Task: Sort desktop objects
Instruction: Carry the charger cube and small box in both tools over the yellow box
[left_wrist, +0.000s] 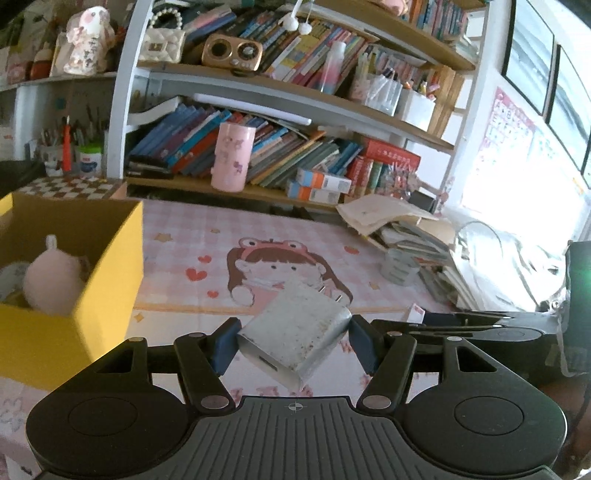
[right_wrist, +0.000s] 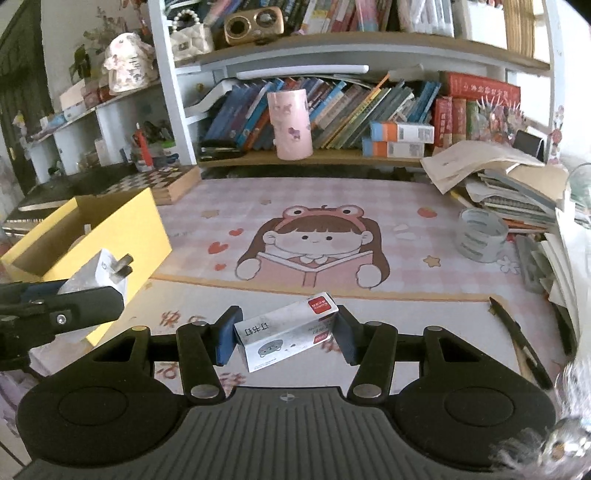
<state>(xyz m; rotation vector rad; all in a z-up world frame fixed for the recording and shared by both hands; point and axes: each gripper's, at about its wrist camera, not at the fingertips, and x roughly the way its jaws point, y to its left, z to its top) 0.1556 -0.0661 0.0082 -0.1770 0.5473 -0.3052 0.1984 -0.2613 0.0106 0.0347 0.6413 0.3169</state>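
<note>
Yellow box (right_wrist: 92, 236) left, tape roll (right_wrist: 480, 236), pen (right_wrist: 517, 332) right — mat centre bare.

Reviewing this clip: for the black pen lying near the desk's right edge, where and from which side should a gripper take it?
Grip the black pen mid-barrel, coming from above with the jaws across its width. It lies flat and diagonal on the desk mat, its barrel bare on both sides; its far end points toward the stack of books, so an end-on approach looks cramped.
</note>
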